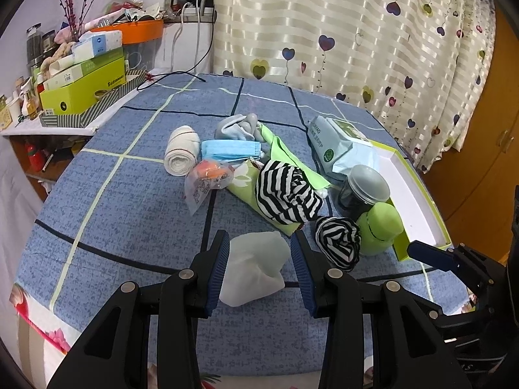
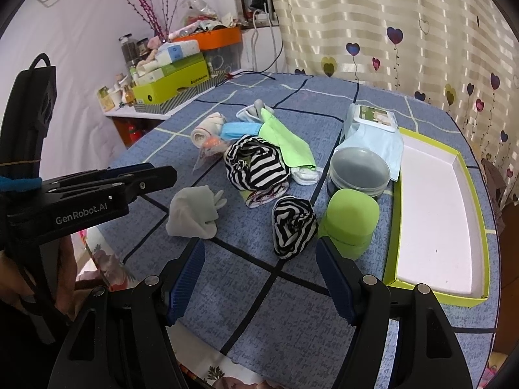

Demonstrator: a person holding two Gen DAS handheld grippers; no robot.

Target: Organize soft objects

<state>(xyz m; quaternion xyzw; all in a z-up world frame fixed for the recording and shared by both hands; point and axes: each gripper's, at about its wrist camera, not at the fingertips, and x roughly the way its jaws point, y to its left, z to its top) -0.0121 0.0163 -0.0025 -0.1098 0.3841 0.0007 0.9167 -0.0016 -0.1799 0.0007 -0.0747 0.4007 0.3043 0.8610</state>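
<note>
Sorting barely begun: our left tongs (image 1: 259, 272) gape around a grey sock (image 1: 256, 265), right tongs (image 2: 262, 278) wide and empty, green-rimmed box (image 2: 483, 236) unfilled, soft pile left.

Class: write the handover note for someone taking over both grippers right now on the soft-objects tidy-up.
Left gripper: open, jaws either side of the grey sock bundle, not closed on it.
Right gripper: open, empty, facing the small striped bundle.
Green-rimmed tray: nothing in it.
Done: nothing sorted yet.
Left: grey bundle, both striped bundles, rolled cloth, masks, green cloth.
</note>
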